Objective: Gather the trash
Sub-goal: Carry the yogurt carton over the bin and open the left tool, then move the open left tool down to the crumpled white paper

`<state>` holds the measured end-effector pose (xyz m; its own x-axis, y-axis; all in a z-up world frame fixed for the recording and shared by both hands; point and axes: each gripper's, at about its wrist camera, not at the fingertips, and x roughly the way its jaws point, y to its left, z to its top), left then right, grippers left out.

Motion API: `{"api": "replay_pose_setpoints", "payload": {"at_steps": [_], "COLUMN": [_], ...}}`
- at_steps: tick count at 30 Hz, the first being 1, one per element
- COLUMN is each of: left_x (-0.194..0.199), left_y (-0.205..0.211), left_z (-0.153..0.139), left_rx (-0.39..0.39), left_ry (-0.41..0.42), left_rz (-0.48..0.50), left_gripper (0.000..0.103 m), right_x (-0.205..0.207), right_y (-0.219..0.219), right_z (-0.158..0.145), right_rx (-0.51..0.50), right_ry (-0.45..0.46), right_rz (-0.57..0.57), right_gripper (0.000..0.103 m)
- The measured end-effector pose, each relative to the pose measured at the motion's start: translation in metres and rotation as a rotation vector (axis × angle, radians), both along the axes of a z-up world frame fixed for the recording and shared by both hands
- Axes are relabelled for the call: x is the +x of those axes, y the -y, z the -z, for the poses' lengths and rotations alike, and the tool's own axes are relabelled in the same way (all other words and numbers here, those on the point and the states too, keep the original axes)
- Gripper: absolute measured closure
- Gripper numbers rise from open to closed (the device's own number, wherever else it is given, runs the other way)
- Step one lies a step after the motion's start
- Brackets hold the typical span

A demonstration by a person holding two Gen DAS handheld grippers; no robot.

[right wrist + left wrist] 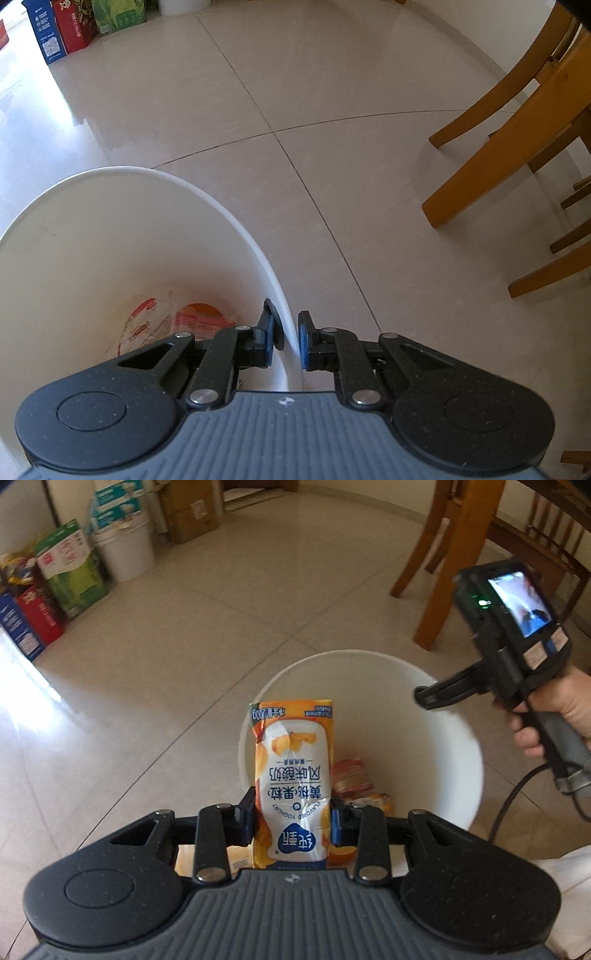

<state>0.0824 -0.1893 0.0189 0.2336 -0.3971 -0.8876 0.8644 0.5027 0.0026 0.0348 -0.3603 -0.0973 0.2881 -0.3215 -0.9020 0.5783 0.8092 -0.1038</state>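
Pale glossy floor tiles [332,92] with thin dark grout lines, bright glare along the left side. Wooden chair legs [491,140] at the right, resting on the tiles. Against the far wall, a row of cartons: green box [70,576], red box [40,616], blue box [16,635], beside them a white tub [127,550] and brown cardboard boxes [192,513] further back.

On the floor, closer in, a white bucket [436,746], round and open-topped. At its bottom, crumpled wrappers [166,325] in red, clear and orange.

Above the bucket's mouth, left gripper [293,823] clenched on a yoghurt pouch [291,775], orange and white, print upside down, squeezed between the two pads and pointing away from the camera over the near rim.

At the bucket's right-hand rim, right gripper [288,339] with jaws nearly together astride the thin white wall, one finger inside, one outside; whether the pads actually press the wall, not clear from here. Seen from the left wrist view, the same gripper [424,698] held in a hand [554,716], small lit screen on its back, cable trailing down.
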Motion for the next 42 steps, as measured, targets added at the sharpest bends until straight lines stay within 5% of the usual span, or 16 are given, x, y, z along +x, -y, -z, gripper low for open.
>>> {"api": "replay_pose_setpoints", "payload": {"at_steps": [8, 13, 21, 31, 42], "left_x": [0.0, 0.006, 0.01, 0.031, 0.049], "left_y": [0.024, 0.023, 0.009, -0.062, -0.161], "left_z": [0.001, 0.004, 0.007, 0.025, 0.113], "left_rx": [-0.01, -0.029, -0.046, -0.039, 0.04], "left_ry": [-0.045, -0.048, -0.059, -0.057, -0.06], "left_rz": [0.018, -0.001, -0.044, -0.212, -0.482], "left_gripper": [0.067, 0.034, 0.027, 0.021, 0.014], "right_x": [0.002, -0.002, -0.006, -0.007, -0.005], "right_y": [0.003, 0.006, 0.015, 0.008, -0.002], "right_z": [0.002, 0.0, 0.0, 0.002, 0.001], "right_rx": [0.004, 0.027, 0.059, 0.028, -0.022], "right_ry": [-0.001, 0.01, 0.021, 0.022, 0.011], "right_rz": [-0.01, -0.009, -0.028, -0.066, -0.094], "right_gripper": [0.087, 0.088, 0.089, 0.09, 0.09]}}
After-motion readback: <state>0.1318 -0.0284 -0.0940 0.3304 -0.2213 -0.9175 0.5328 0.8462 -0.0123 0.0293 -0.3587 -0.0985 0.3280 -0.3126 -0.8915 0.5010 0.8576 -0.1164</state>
